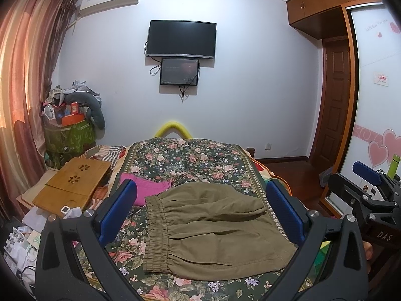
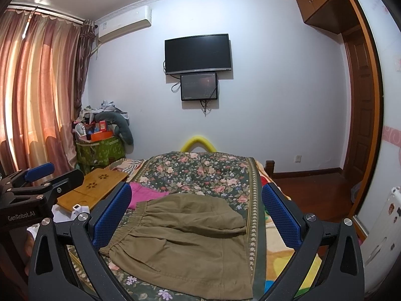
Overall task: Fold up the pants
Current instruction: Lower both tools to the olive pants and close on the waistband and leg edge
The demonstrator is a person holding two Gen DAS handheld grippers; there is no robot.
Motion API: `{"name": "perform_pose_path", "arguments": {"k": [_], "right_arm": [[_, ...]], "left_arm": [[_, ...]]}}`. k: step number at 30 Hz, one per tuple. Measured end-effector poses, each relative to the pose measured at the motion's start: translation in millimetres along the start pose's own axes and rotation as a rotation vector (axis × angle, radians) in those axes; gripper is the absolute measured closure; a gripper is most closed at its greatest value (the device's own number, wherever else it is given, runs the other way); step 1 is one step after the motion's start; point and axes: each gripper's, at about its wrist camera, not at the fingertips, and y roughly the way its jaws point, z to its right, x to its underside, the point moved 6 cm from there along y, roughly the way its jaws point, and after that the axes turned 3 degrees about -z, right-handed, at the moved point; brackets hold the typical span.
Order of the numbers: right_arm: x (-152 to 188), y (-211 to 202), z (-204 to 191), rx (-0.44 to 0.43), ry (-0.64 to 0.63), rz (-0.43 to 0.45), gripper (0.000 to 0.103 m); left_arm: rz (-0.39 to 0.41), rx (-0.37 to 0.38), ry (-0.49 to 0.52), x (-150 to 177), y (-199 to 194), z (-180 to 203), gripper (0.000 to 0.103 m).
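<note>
Bedroom, floral bedspread over bed, wall television beyond. Olive pants folded into compact stack, flat on bedspread, elastic waistband facing left, pink garment just beyond. Left gripper above pants, fingers wide apart, nothing held. Right gripper likewise spread wide, clear of fabric. Wooden lap tray at left.

White wall, mounted television (off), pink curtains.
</note>
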Motion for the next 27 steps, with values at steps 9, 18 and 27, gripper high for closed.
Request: {"name": "perform_pose_path", "arguments": {"k": [9, 18, 27], "right_arm": [[3.2, 17.9, 5.0, 0.024, 0.000, -0.039, 0.000], [42.1, 76.6, 32.1, 0.047, 0.069, -0.201, 0.000], [98.1, 144.7, 71.2, 0.102, 0.037, -0.397, 0.000]], "left_arm": [[-0.034, 0.004, -0.010, 1.1, 20.1, -4.7, 0.000], [-0.182, -0.033, -0.039, 23.2, 95.7, -27.4, 0.000], [-0.499, -0.017, -0.087, 84.2, 206.6, -75.1, 0.000]]}}
